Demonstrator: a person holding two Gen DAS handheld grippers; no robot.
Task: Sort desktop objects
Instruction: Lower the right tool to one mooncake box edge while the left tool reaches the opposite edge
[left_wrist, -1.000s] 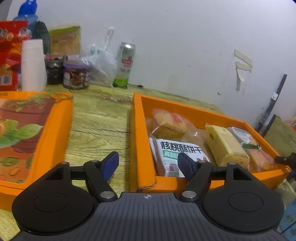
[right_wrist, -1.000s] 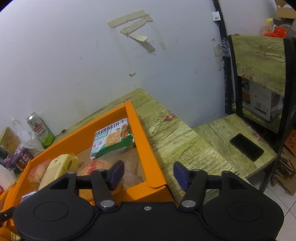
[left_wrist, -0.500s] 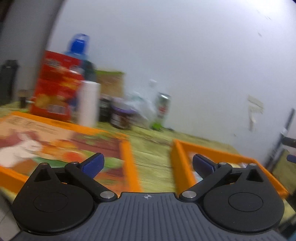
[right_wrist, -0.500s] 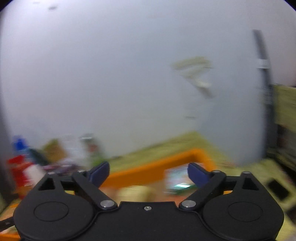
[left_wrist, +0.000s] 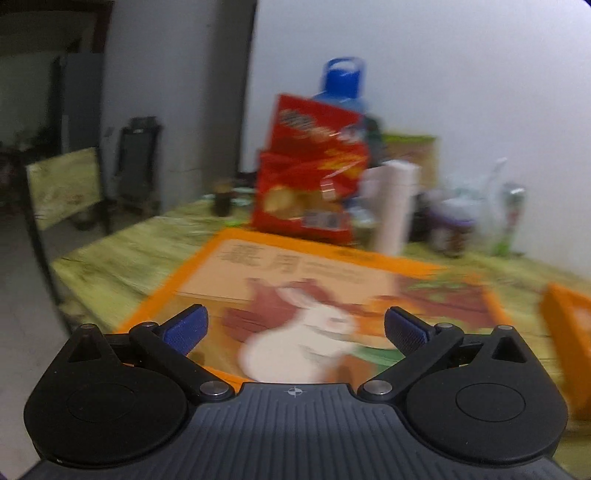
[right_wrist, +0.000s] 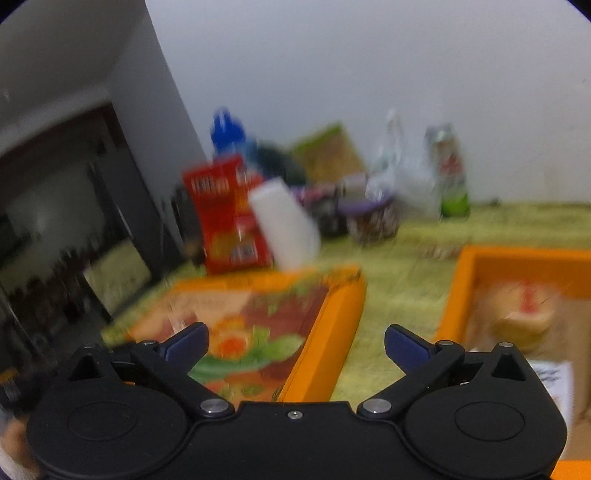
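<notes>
Both sets of tongs are spread wide with nothing held: the left tongs (left_wrist: 295, 328) are hung over the printed orange lid (left_wrist: 314, 295) in the lower middle of the frame, while the right tongs (right_wrist: 295, 343) are framed between that lid (right_wrist: 258, 325) and the open orange box (right_wrist: 458, 295) of snacks at the right edge. Everything's blurred, so a target probably shouldn't be picked until the view is steadied. If the lid is what's meant to go on the box, it's best gripped by both long edges and kept level above the tabletop (right_wrist: 388, 295).
</notes>
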